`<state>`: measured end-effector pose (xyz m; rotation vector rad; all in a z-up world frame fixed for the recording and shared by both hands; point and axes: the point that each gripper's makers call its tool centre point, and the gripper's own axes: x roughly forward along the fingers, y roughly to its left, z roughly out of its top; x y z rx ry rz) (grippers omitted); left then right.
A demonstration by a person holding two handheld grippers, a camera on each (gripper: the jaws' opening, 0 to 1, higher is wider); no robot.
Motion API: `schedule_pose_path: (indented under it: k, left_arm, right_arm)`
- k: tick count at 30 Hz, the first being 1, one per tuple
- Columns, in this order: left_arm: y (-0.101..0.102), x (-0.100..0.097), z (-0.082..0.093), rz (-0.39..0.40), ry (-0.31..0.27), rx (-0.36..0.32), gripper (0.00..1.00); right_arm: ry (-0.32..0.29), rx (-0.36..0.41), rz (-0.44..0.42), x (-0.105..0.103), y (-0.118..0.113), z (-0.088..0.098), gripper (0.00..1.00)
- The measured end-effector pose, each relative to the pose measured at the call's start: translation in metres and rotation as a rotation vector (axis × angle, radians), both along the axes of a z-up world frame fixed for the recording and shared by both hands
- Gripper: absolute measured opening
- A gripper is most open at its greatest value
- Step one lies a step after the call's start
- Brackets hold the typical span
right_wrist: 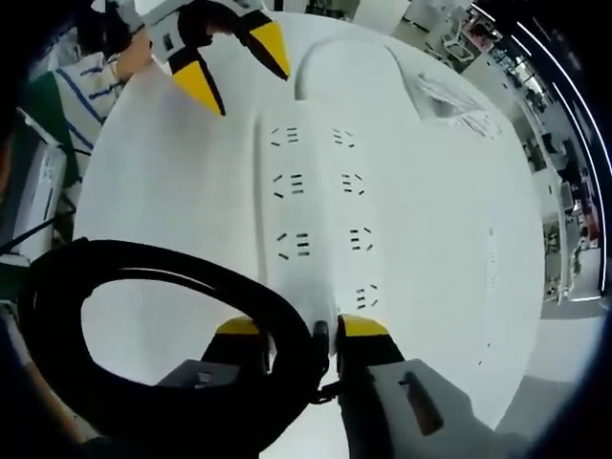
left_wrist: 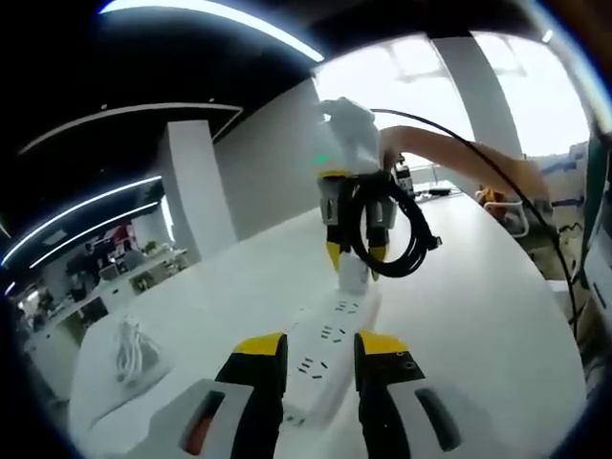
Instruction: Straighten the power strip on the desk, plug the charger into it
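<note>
Two grippers are at work on one white power strip [left_wrist: 325,359], which lies flat on the white bench [left_wrist: 478,316]. My left gripper [left_wrist: 320,349] sits at the strip's near end in the left gripper view, jaws partly open with the strip's end between the yellow tips; I can't tell whether they touch its sides or merely bracket it. My right gripper [left_wrist: 356,256] shows in that same view coming down from above, closed on the white charger [left_wrist: 352,273], with the black cable [left_wrist: 397,234] looped beside it. In the right gripper view the right gripper [right_wrist: 325,330] is nearly closed, the cable coil [right_wrist: 143,316] hangs off its left side, and the charger itself is hidden below the frame.

As I judge it, the step in hand is seating the charger in a socket near the strip's far end. To do it well I would steady the strip with the left jaws so it can't skate or twist, keep the charger upright and square over the slots, line the prongs up before pressing, and push straight down. The dangling coil could drag across the strip or pull the charger off line, so I'd keep it clear to the side.
</note>
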<state>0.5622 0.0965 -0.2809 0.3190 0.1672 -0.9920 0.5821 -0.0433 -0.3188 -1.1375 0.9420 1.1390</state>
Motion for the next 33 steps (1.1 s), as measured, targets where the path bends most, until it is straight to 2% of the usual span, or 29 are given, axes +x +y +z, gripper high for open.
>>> schedule_pose_path:
  k: [6, 17, 33]
  left_arm:
    - [0.007, 0.006, -0.003, 0.041, -0.001, 0.026, 0.27]
    - [0.007, 0.006, -0.004, 0.040, 0.018, 0.011, 0.27]
    - [0.006, 0.006, -0.012, 0.040, 0.047, 0.027, 0.27]
  right_arm:
    - [-0.022, 0.040, 0.000, 0.001, 0.001, 0.000, 0.26]
    - [-0.069, 0.093, 0.054, 0.003, 0.003, 0.000, 0.26]
    - [-0.109, 0.196, 0.105, 0.013, 0.007, 0.007, 0.27]
